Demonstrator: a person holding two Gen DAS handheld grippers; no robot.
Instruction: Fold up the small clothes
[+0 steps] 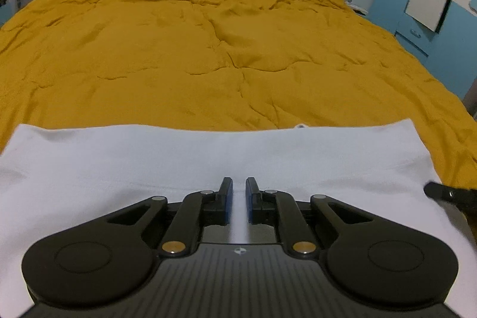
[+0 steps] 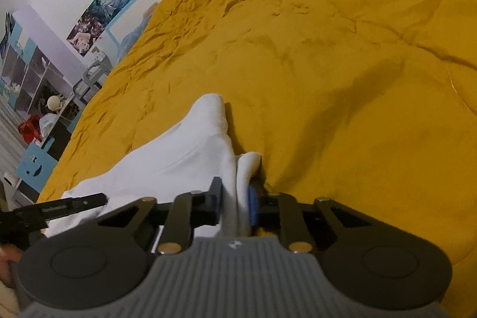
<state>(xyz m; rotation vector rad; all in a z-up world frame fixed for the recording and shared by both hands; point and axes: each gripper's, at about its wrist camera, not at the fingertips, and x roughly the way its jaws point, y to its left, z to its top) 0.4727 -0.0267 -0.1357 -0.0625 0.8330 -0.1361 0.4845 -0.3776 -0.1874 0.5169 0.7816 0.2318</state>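
Left wrist view shows the left gripper [image 1: 239,184] low over a white garment [image 1: 149,163] that lies flat on the mustard-yellow bedspread [image 1: 208,49]. Its jaws stand nearly together with a thin strip of white cloth running up between them; whether they actually pinch that cloth or only rest over it, I cannot tell. The garment's far edge lies straight across ahead of the jaws, and off to their right a black fingertip of the other tool pokes in at the cloth's edge. Right wrist view has the right gripper [image 2: 235,192] with its jaws clenched on a bunched fold of the same white garment [image 2: 179,157], the cloth rising in a peak just ahead of them and trailing off to their left over the bedspread [image 2: 328,49]. Posters [image 2: 119,5] hang on the wall far beyond, to the left.
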